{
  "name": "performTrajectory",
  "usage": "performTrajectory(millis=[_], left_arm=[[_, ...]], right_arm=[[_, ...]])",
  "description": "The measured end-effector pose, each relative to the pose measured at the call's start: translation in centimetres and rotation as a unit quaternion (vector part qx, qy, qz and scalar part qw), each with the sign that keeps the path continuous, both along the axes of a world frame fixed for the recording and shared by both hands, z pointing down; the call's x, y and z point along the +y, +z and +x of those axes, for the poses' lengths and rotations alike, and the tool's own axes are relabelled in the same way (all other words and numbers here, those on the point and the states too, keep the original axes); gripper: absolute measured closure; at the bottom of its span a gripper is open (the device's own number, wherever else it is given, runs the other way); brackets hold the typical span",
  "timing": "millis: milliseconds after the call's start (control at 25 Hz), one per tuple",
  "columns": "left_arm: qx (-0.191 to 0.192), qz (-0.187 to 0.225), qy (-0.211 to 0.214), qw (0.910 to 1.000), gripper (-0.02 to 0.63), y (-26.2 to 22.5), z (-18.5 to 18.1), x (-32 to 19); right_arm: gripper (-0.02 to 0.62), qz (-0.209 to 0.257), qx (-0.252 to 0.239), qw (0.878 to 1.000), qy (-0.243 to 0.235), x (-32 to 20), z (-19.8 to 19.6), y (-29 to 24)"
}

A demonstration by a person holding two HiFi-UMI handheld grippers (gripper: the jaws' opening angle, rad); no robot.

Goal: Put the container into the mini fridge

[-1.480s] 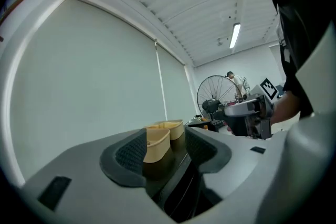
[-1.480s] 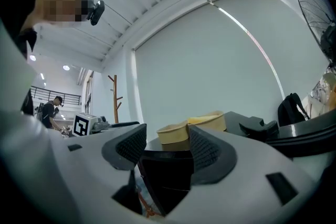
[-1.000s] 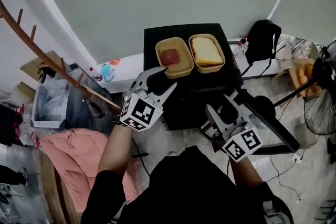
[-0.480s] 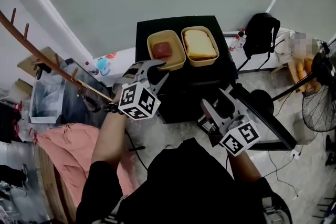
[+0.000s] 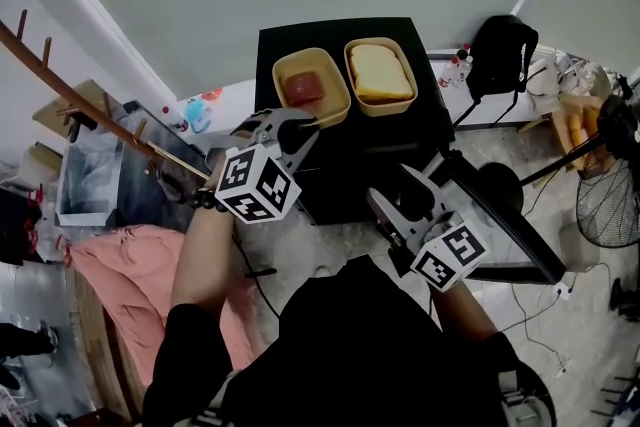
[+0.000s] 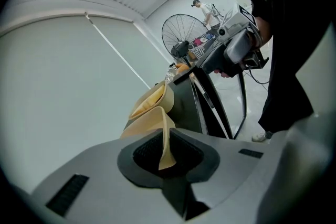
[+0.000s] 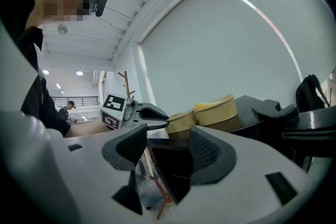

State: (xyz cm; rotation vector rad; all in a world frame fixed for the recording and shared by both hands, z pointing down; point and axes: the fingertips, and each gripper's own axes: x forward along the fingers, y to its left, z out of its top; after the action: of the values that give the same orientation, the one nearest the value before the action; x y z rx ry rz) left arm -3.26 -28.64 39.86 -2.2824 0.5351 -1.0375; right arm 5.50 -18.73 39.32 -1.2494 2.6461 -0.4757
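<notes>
Two tan containers stand on top of the black mini fridge (image 5: 400, 130): the left one (image 5: 310, 87) holds something red, the right one (image 5: 380, 75) something yellow. My left gripper (image 5: 303, 125) is at the left container's near rim; its jaws have just been closing. In the left gripper view the pads of this gripper (image 6: 167, 152) pinch that thin tan rim (image 6: 164, 134). My right gripper (image 5: 392, 190) hangs lower, in front of the fridge, and is open with nothing between its pads (image 7: 167, 147). The fridge door (image 5: 500, 225) stands open at the right.
A black backpack (image 5: 500, 65) hangs right of the fridge, and a floor fan (image 5: 610, 205) stands further right. At the left are a wooden coat rack (image 5: 90, 80), a clear box (image 5: 90, 180) and pink cloth (image 5: 120, 275). Cables lie on the floor.
My left gripper has dropped onto the near rim of the left container and its jaws have closed on it. The right gripper has stayed about where it was.
</notes>
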Motion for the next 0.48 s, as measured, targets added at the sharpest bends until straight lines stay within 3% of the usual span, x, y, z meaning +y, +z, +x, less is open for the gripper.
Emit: performTrajectory(millis=[280,480], left_arm=[[0.008,-0.013,0.011,0.9998,0.563,-0.3,-0.2,2.1],[0.014,-0.022,0.018,0.9995,0.565,-0.5,-1.0,4.1]], right_arm=[[0.333,-0.034,0.0,0.998,-0.06,0.9,-2.9,1.2],[0.333,-0.095,-0.061,0.988,-0.103,0.9,-4.5,1.9]])
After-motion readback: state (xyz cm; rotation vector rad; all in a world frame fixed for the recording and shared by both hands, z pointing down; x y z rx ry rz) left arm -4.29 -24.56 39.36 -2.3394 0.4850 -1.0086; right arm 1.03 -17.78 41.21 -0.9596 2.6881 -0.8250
